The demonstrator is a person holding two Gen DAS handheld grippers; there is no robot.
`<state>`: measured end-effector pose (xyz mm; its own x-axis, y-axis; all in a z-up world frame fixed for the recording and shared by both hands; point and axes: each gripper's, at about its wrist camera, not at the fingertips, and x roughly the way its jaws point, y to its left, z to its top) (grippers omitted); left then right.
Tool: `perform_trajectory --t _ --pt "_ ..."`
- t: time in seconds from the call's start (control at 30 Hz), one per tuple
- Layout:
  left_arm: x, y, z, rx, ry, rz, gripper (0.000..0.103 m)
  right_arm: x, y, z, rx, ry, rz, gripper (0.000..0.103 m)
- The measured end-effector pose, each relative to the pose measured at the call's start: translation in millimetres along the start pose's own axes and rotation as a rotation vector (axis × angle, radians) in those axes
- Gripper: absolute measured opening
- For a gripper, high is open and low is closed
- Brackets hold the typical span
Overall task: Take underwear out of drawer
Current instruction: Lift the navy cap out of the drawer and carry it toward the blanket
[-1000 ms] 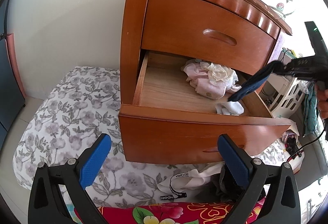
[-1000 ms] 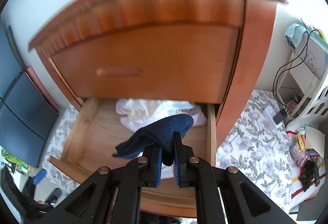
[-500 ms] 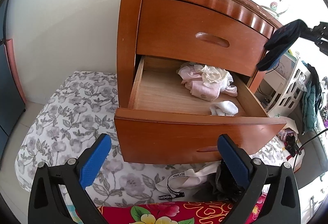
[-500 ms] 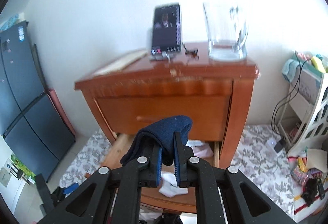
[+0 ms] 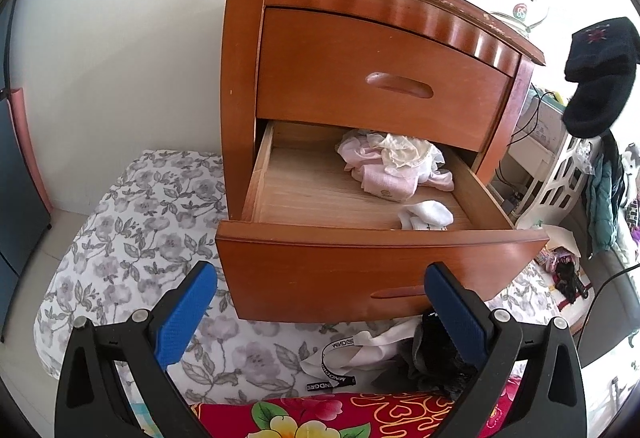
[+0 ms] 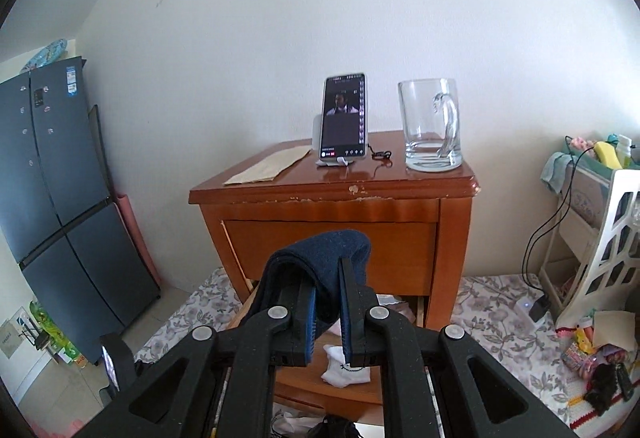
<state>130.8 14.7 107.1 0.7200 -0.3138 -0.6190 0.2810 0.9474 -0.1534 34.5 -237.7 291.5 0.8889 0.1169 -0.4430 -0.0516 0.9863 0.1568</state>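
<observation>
The wooden nightstand's lower drawer [image 5: 380, 262] stands pulled out. Inside it lie a pink and cream heap of underwear [image 5: 394, 161] and a small white piece [image 5: 426, 215]. My right gripper [image 6: 326, 290] is shut on a dark navy garment [image 6: 324, 262], held up in front of the nightstand [image 6: 332, 213]. In the left wrist view that garment [image 5: 600, 73] hangs high at the right, clear of the drawer. My left gripper [image 5: 320, 312] is open and empty, low in front of the drawer's face. Several garments [image 5: 384, 358] lie on the floral mat below it.
A phone [image 6: 343, 117] on a stand, a glass mug [image 6: 432, 125] and a paper sheet [image 6: 272, 165] sit on the nightstand top. A dark fridge [image 6: 52, 205] stands left. A white rack [image 6: 596, 238] with cables and clutter stands right. A floral mat [image 5: 132, 238] covers the floor.
My right gripper lifted the navy garment up out of the drawer and back from the nightstand. The left gripper barely moved.
</observation>
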Motion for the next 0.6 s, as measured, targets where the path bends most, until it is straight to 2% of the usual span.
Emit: perform_trajectory --t 0.13,0.3,0.47,0.6 --pt "-1.6 -3.4 0.0 0.008 0.0 -0.001 0.103 -14.2 -1.4 -5.4 -0.002 -0.01 -0.003 0.01" --pt "-3.6 -6.4 0.2 0.018 -0.002 -0.001 0.103 -18.6 -3.9 -20.6 -0.008 0.026 -0.008 0.01" --pt "-3.9 -8.4 -0.3 0.023 -0.001 0.0 0.103 -12.5 -9.9 -40.4 0.006 0.087 -0.006 0.01" --pt "-3.7 -9.9 -1.6 0.025 0.003 -0.001 0.103 4.1 -12.3 -64.0 0.023 0.176 0.003 0.01"
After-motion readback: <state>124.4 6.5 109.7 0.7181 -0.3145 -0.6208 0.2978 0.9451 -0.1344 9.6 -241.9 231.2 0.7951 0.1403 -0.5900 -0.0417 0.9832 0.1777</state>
